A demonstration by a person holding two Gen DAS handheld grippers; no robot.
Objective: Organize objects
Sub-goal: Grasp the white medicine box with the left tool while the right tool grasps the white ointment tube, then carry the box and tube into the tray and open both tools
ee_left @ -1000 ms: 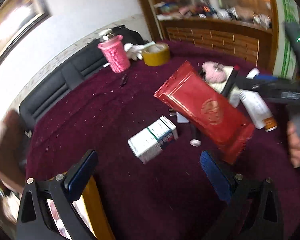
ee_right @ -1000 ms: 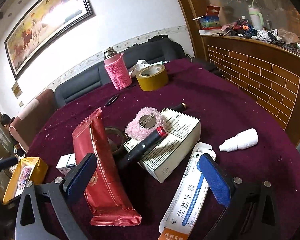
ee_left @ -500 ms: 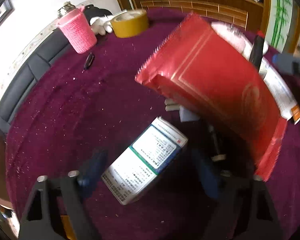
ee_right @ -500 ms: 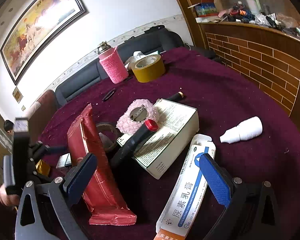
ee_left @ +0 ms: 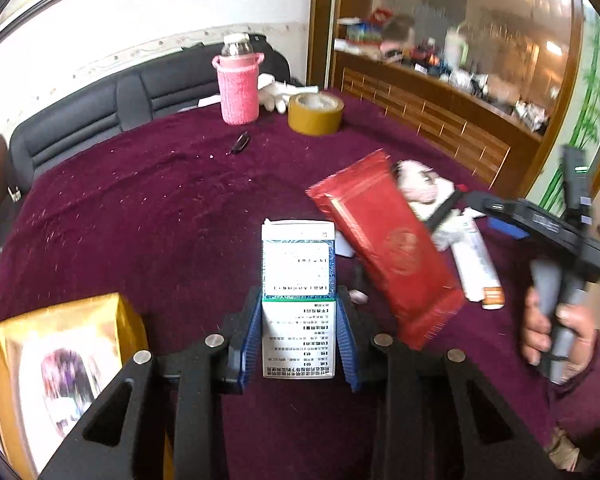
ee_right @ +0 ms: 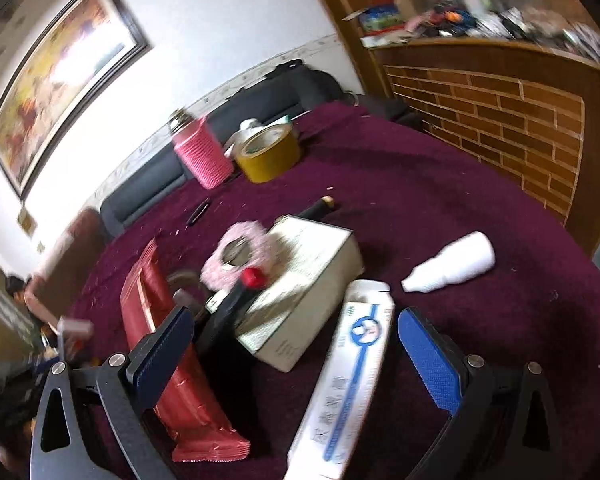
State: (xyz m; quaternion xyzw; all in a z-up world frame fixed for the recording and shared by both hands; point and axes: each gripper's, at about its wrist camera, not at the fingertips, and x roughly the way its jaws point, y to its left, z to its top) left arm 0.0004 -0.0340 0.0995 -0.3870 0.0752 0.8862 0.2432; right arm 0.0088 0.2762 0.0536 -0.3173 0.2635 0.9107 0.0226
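Left wrist view is smeared at its right side, where a hand (ee_left: 556, 332) grips the handle of the right gripper (ee_right: 296, 356), and the shelf clutter behind the brick-faced counter cannot be made out. The left gripper (ee_left: 299, 336) has its blue ribbed pads against both long sides of a small white and green carton (ee_left: 298, 280); the jaws are closing on it, and the carton's lower end lies between them while its upper end sticks out toward the middle of the table (ee_left: 140, 216). A glossy gold pouch (ee_left: 60, 368) is cut off at the near left edge. Just right of the carton a flat red foil packet (ee_left: 388, 244) leans up, hiding part of what lies behind it.

From the right wrist, the right gripper's jaws stand wide with nothing held; a long white tube box (ee_right: 352, 372) lies between them, its near end cut off. Beside it sit a larger cardboard box (ee_right: 308, 280) with a fuzzy pink ring (ee_right: 240, 256) on top and a white plastic bottle (ee_right: 452, 264) on its side. Toward the far edge stand a pink knitted bottle sleeve (ee_right: 204, 156) and a yellow tape roll (ee_right: 268, 152) on the maroon velvety cloth.
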